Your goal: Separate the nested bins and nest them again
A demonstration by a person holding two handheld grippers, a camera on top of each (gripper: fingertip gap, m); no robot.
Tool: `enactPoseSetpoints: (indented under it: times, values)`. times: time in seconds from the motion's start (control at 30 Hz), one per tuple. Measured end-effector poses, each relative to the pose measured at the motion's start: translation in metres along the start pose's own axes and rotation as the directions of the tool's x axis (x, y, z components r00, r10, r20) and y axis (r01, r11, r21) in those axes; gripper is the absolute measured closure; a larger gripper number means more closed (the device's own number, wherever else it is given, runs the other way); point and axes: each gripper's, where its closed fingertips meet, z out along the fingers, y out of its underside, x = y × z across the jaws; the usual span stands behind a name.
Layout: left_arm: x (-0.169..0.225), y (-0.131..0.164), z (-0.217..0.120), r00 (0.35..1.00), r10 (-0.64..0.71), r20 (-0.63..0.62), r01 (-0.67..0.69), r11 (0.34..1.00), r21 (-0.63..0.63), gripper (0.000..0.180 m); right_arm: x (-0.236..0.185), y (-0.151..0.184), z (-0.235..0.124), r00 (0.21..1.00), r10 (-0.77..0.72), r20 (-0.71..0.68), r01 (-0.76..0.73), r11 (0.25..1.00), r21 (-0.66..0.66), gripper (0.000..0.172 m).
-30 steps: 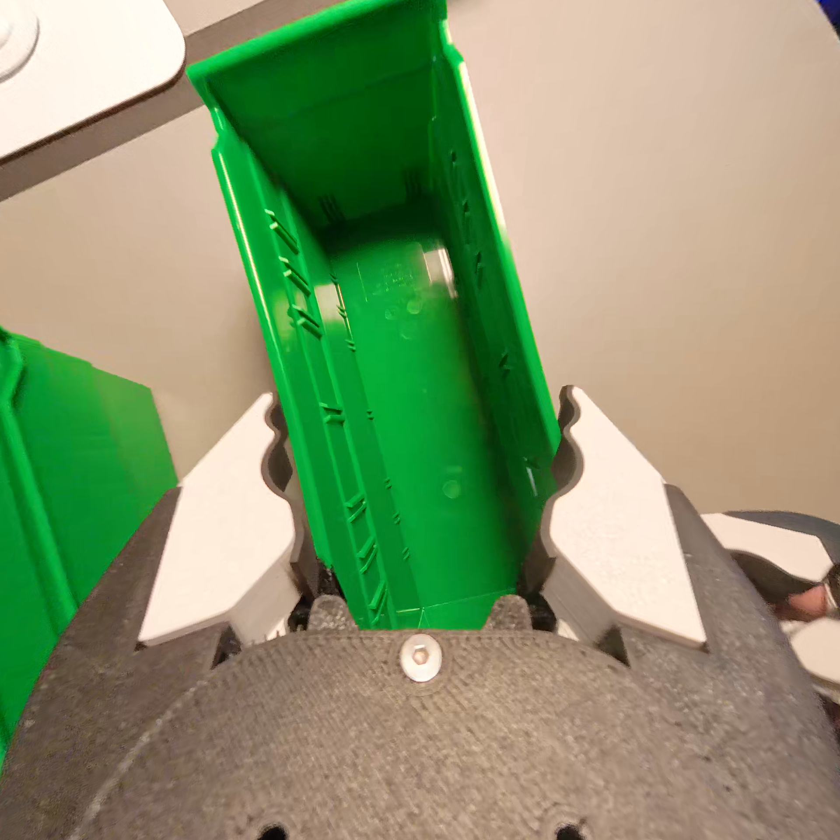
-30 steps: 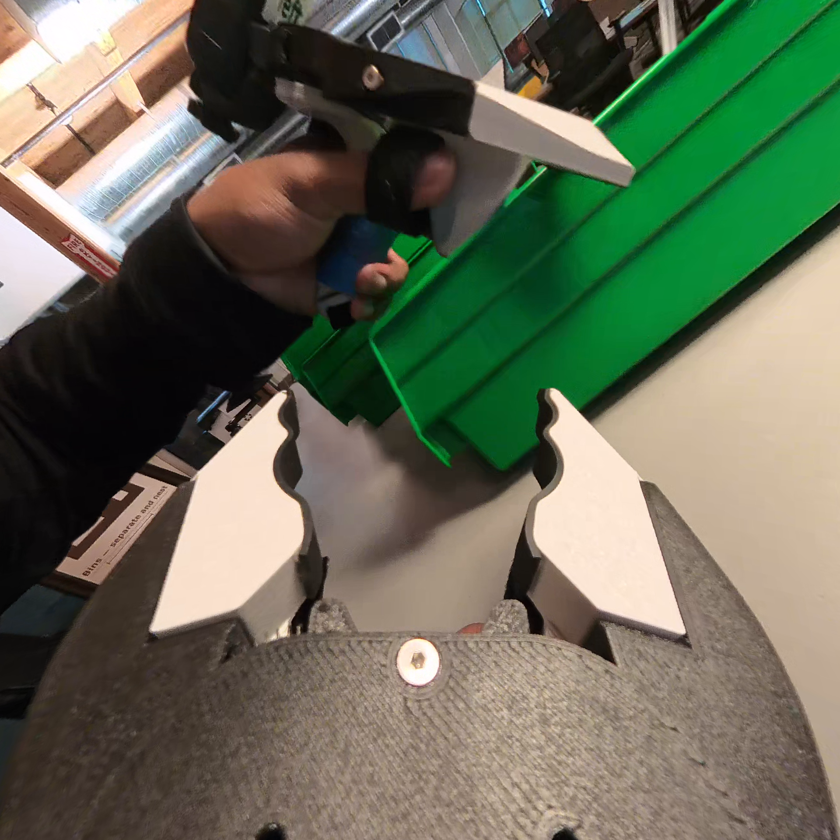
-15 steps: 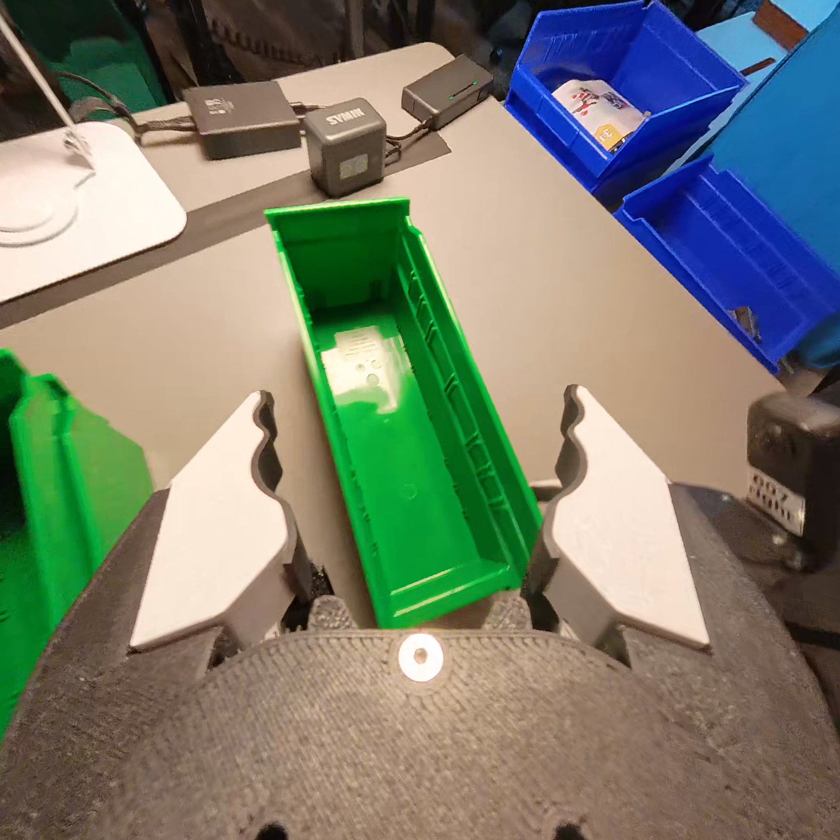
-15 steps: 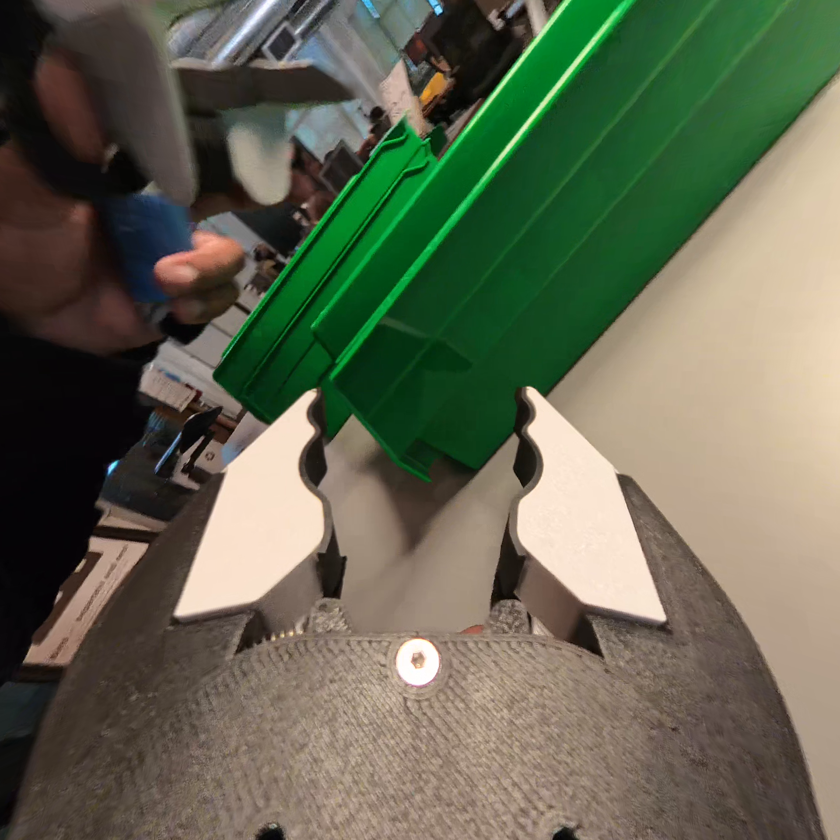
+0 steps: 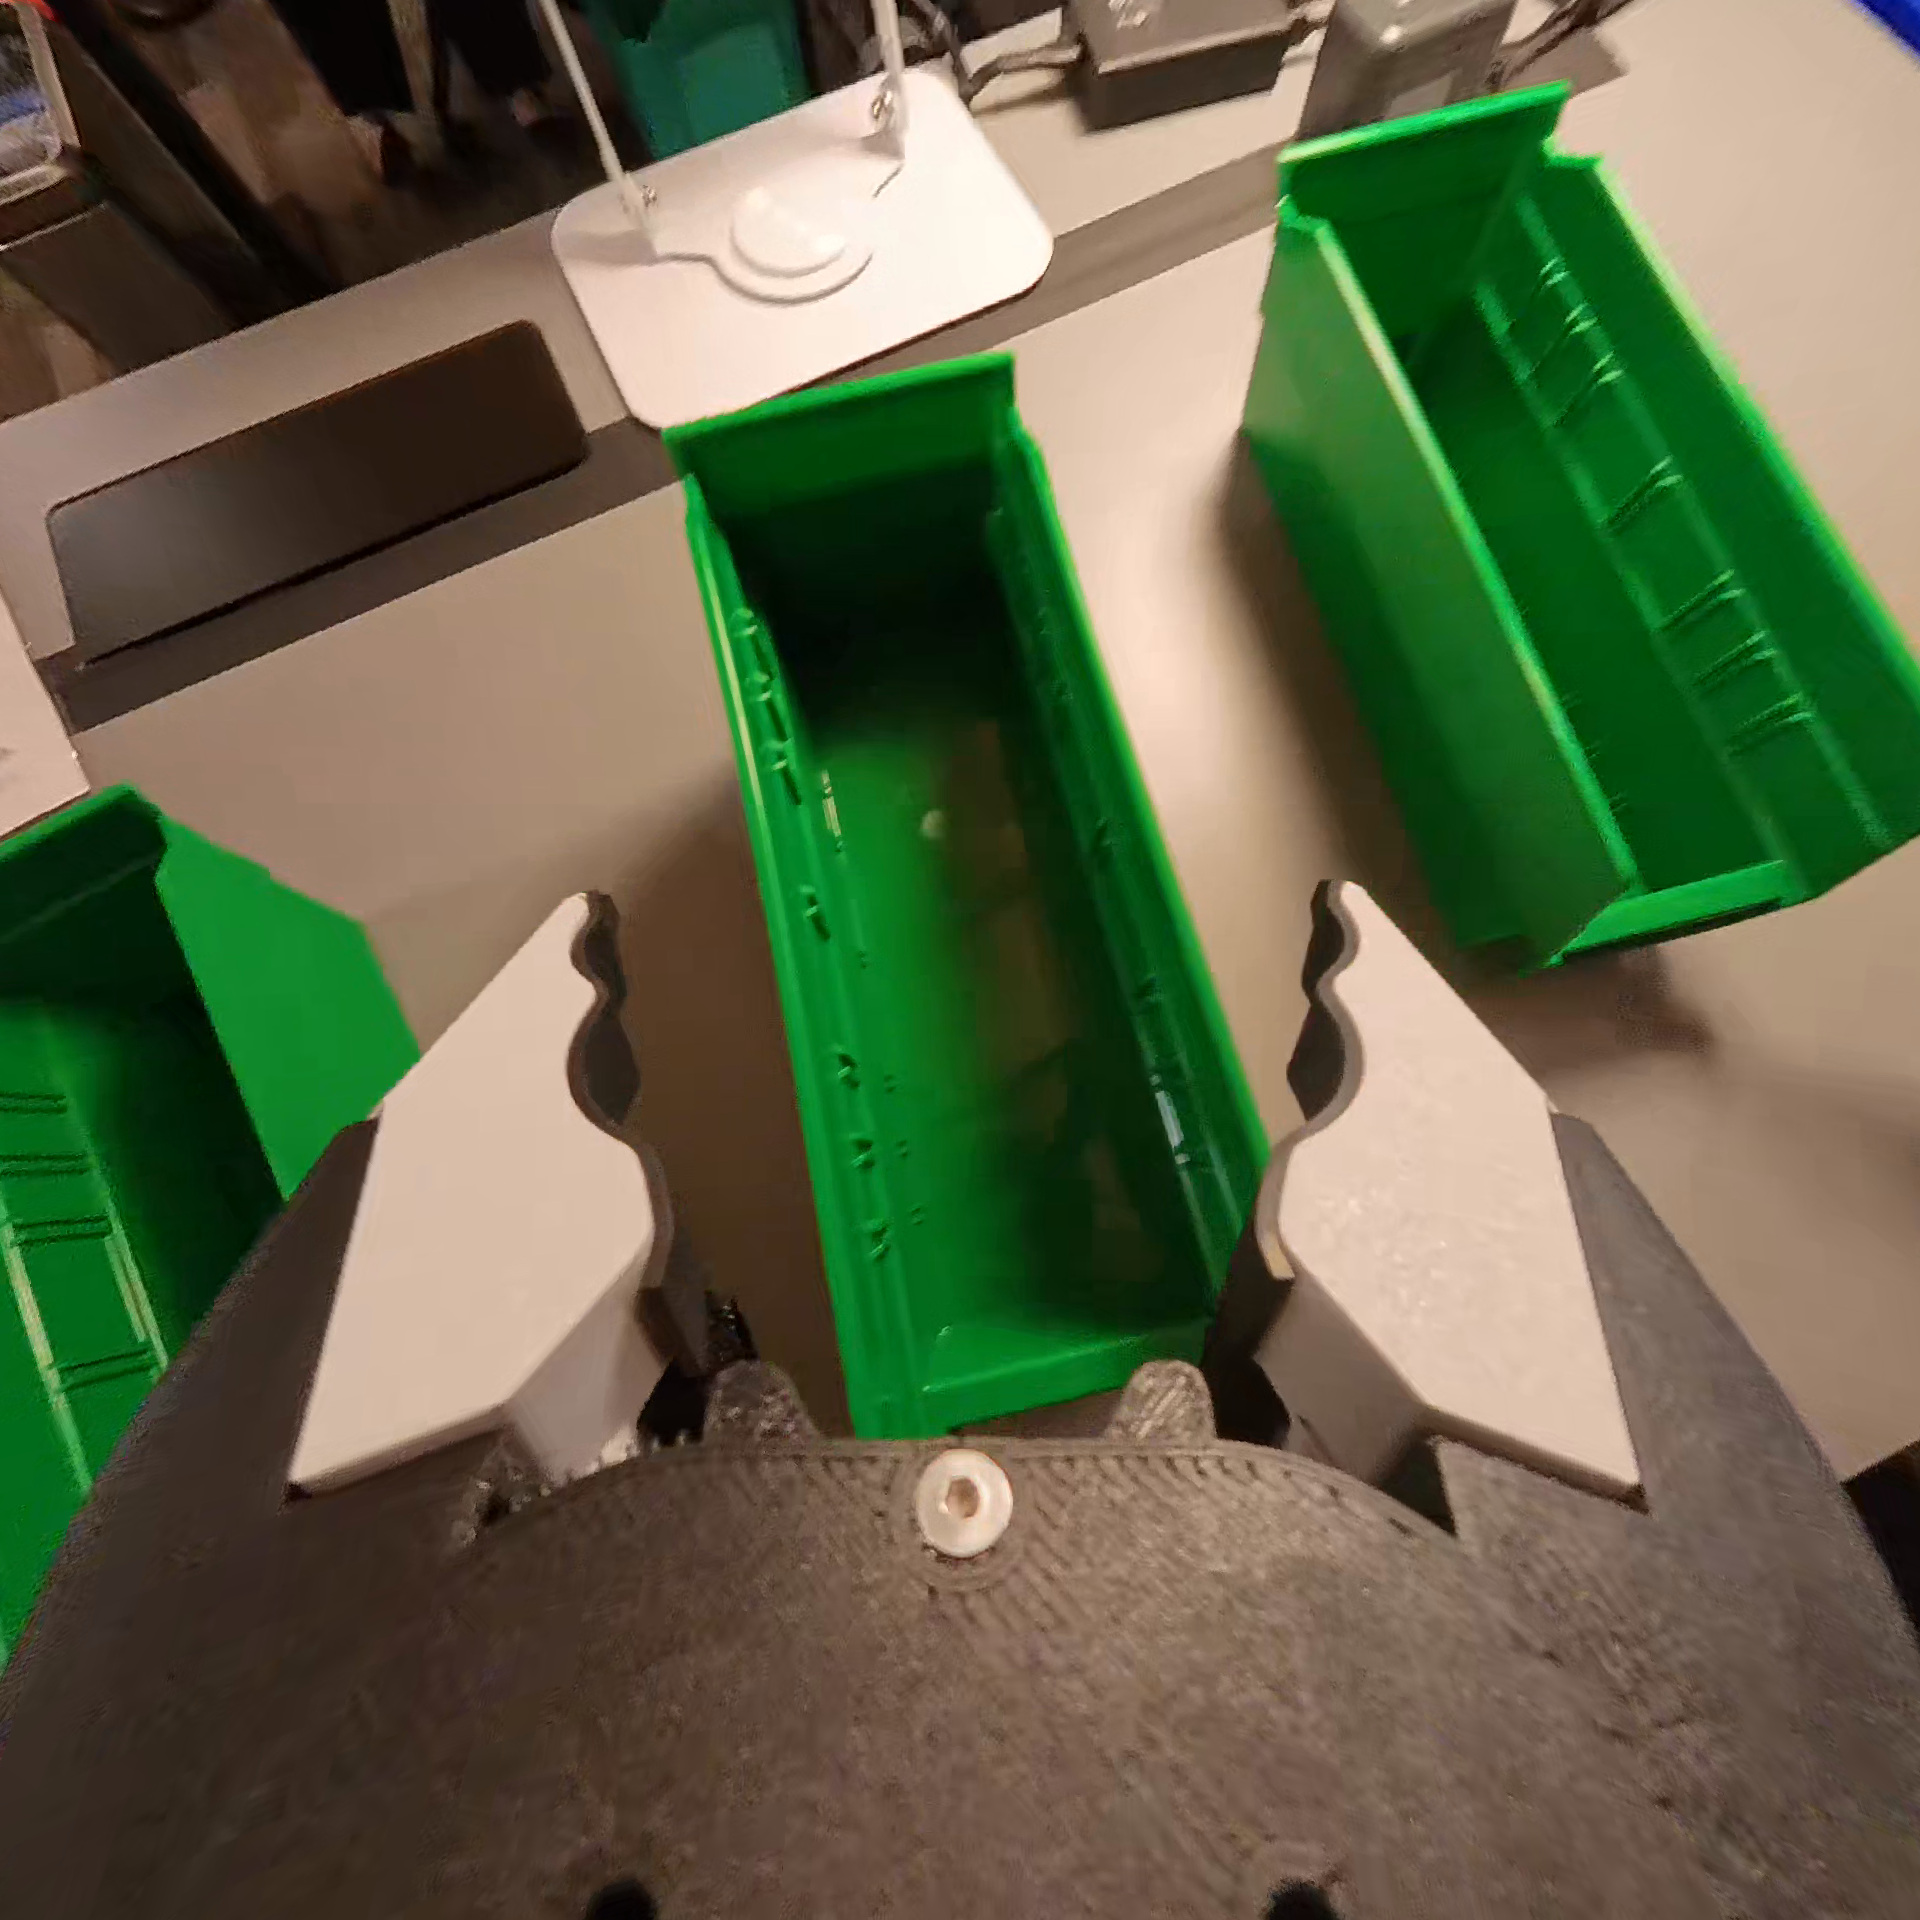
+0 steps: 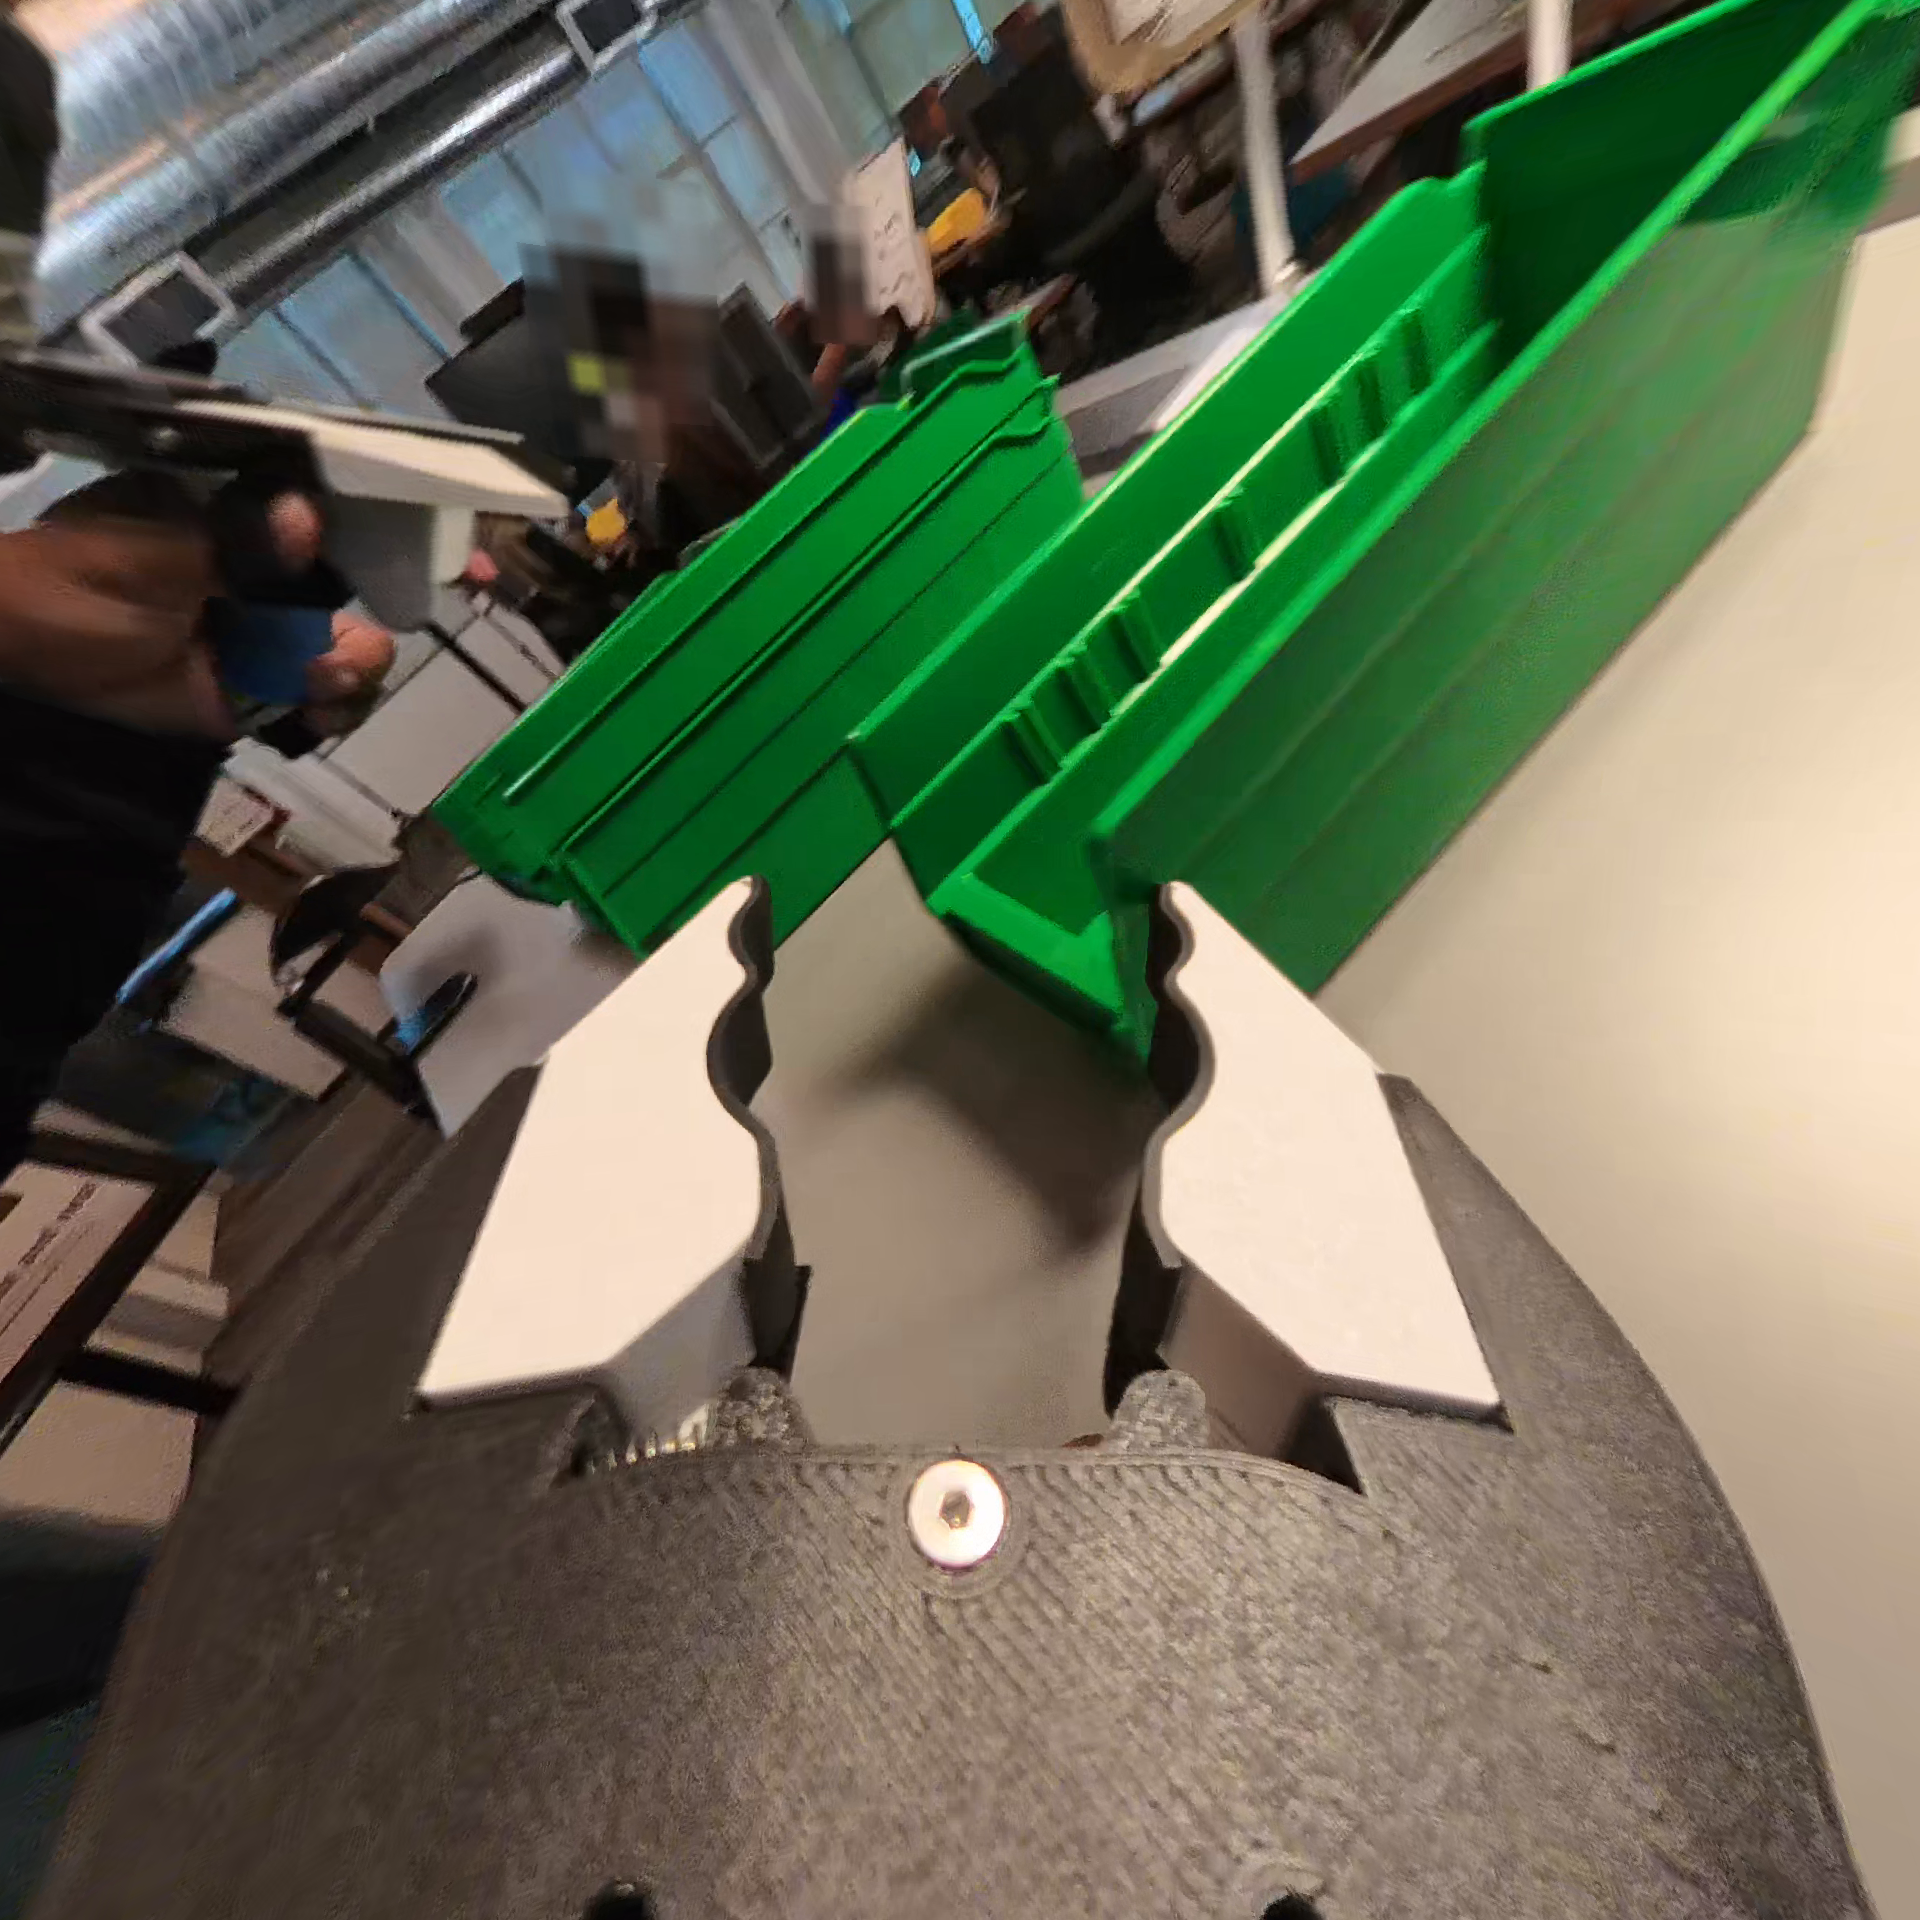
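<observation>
Left gripper [image 5: 961, 1039]: we hold it apart above the middle bin [image 5: 966, 883].
Right gripper [image 6: 961, 997]: apart, at the right bin [image 6: 1455, 623].

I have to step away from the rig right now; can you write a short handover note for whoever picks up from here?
Left tongs: open, above the middle green bin, gripping nothing.
Right tongs: open, low at the near end of the right green bin, not gripping.
Bins: three stand apart on the table, with the left green bin at the edge of the left view.
Done: separation.
Left: nest them again.
</observation>
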Motion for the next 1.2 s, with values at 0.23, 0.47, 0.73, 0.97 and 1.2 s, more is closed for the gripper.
enactPoseSetpoints:
  times: [0.23,0.47,0.73,0.97,1.2]
  values:
    - [0.001,0.015,0.023,0.999,0.036,-0.021,-0.037,0.998,-0.056,0.047,-0.036,0.017,0.015,0.975,-0.168,-0.147,0.153,0.982,-0.109,0.091]
    - [0.01,0.016,0.041,0.998,0.054,-0.045,-0.058,0.995,-0.083,0.047,0.019,0.033,0.031,0.947,-0.126,-0.296,0.089,0.987,-0.135,0.084]
    - [0.005,0.018,0.044,0.998,0.06,-0.012,-0.061,0.992,-0.11,0.047,0.069,0.018,-0.004,0.918,-0.016,-0.396,0.001,0.999,-0.036,0.092]
    - [0.008,0.023,0.053,0.997,0.081,0.003,-0.08,0.985,-0.156,0.046,0.024,0.021,0.009,0.949,-0.057,-0.31,0.039,0.997,-0.064,0.091]
    - [0.005,0.033,0.065,0.996,0.086,0.006,-0.082,0.974,-0.212,0.046,0.004,0.036,0.029,0.934,-0.148,-0.325,0.111,0.985,-0.128,0.089]
